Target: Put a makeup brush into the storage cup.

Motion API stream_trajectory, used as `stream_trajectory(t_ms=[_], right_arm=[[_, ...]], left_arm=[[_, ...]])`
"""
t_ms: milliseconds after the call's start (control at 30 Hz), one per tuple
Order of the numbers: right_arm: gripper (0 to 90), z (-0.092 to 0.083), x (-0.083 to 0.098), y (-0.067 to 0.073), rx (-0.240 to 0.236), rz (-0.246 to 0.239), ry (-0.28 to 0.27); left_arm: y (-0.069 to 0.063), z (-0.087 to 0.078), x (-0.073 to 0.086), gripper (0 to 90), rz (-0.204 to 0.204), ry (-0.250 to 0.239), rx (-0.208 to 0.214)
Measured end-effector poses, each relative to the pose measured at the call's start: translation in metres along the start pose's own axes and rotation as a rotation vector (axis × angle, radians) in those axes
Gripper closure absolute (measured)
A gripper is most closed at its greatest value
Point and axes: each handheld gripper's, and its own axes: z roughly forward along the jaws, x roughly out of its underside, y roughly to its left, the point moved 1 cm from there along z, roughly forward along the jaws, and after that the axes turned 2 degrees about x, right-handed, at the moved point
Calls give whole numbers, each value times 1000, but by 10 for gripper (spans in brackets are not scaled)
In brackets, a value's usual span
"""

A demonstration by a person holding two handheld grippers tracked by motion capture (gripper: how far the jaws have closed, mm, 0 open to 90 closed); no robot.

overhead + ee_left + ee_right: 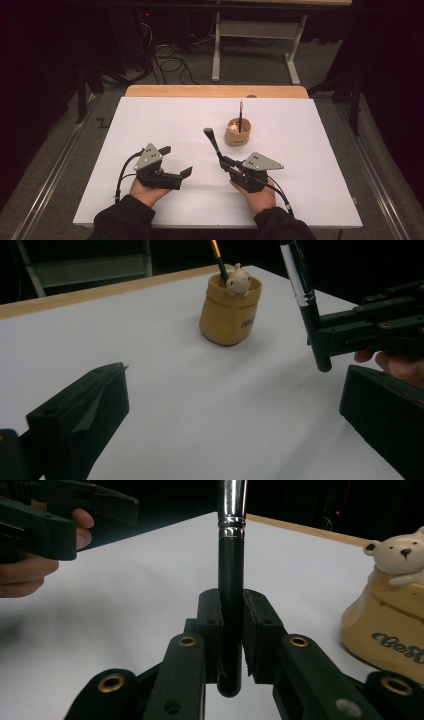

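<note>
Nearest the lens in the right gripper view are my right tongs (231,630), clenched on the black handle of a makeup brush (230,590), pads pressing both sides just above its rounded butt end. From the high view the brush (214,144) stands tilted up and away from my right tongs (223,161), bristle head uppermost, above the white tabletop (165,120). My left tongs (176,162) are released, jaws wide apart with nothing between them, held off to the left of the brush.

I judge the step in hand to be carrying the brush to the tan cup (238,132), which sits just beyond and a little right of the brush head. A thin pencil-like stick (240,114) already stands in it, and a small bear figure (402,555) perches on its rim.

To do this well I would keep the grip firm, since I hold the brush near its very end and the long shaft could swing. I would lift until the butt clears the rim, bring it over the open part of the mouth, away from the bear and the stick, then turn it closer to upright and lower it before letting go. The cup (229,310) looks light, so a sideways knock could tip it; my free left tongs could steady it if needed.
</note>
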Motion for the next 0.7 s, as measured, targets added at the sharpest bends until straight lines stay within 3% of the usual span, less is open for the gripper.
stream_trajectory(t_ms=[300,533,700], right_arm=[[806,-5,0,-6,23,10,-11],[806,-6,0,-8,26,11,-11],[806,-6,1,-8,29,11,-11]], left_arm=[[-9,18,-19,2,15,-11,30],[-12,34,-23,4,-42,-37,66],[-17,40,-21,6,-45,-46,82]])
